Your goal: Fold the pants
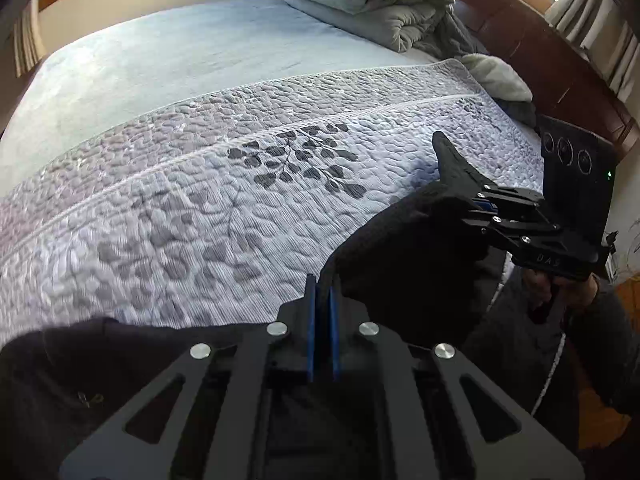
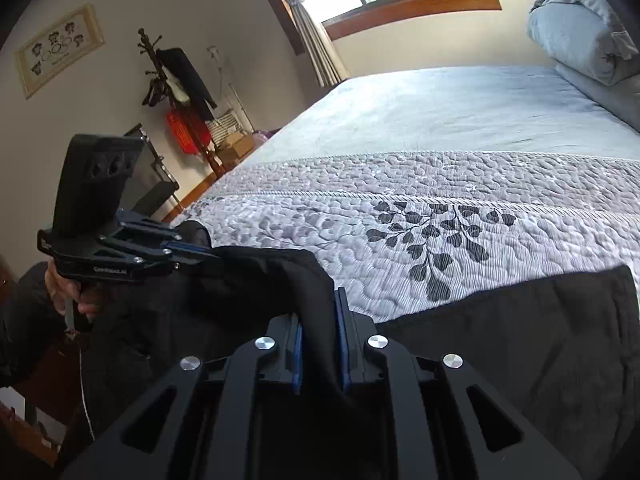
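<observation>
I am pinching the black pants [image 1: 404, 248] with the left gripper [image 1: 323, 304], its blue pads nearly together on a fold of cloth, so the edge is lifting off the quilted bedspread [image 1: 200, 208]. At three o'clock in the left view, the right gripper [image 1: 476, 210] is clamping the same edge, keeping it taut between both. In the right view, the right gripper's own pads are gripping cloth too, while the rest is lying on the bedspread at four o'clock.
</observation>
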A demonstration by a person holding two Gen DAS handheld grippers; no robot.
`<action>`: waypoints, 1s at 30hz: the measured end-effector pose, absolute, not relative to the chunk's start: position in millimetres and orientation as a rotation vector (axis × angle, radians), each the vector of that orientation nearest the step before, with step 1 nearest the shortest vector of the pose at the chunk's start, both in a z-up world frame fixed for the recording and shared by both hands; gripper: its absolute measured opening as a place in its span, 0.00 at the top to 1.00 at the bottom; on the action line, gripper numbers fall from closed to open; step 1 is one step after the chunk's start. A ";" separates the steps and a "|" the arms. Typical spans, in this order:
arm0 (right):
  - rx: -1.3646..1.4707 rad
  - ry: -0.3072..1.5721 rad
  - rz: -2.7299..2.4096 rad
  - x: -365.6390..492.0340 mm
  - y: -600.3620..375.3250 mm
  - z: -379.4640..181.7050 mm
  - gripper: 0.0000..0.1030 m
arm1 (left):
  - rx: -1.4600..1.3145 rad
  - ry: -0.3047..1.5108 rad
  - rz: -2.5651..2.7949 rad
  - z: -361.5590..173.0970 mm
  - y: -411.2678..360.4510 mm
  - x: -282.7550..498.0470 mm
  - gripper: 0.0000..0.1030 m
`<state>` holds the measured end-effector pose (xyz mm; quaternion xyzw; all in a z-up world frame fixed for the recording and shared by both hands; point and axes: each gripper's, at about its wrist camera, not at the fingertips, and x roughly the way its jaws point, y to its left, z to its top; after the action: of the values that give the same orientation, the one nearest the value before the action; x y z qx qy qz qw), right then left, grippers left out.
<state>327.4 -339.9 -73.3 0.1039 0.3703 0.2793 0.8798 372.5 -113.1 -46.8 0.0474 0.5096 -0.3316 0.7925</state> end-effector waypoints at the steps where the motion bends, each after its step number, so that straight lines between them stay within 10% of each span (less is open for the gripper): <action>1: 0.225 0.766 0.575 318.7 -340.6 -70.4 0.87 | 0.089 1.091 -0.702 -45.2 -111.4 363.5 0.96; 30: 0.339 0.835 0.552 72.5 -325.1 -85.3 0.86 | -0.037 1.059 -0.549 -49.2 -89.5 83.7 0.95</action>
<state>72.5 -325.1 -85.3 0.1616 0.3981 0.2632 0.8638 83.7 -89.5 -49.2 -0.0172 0.4986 -0.2583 0.8273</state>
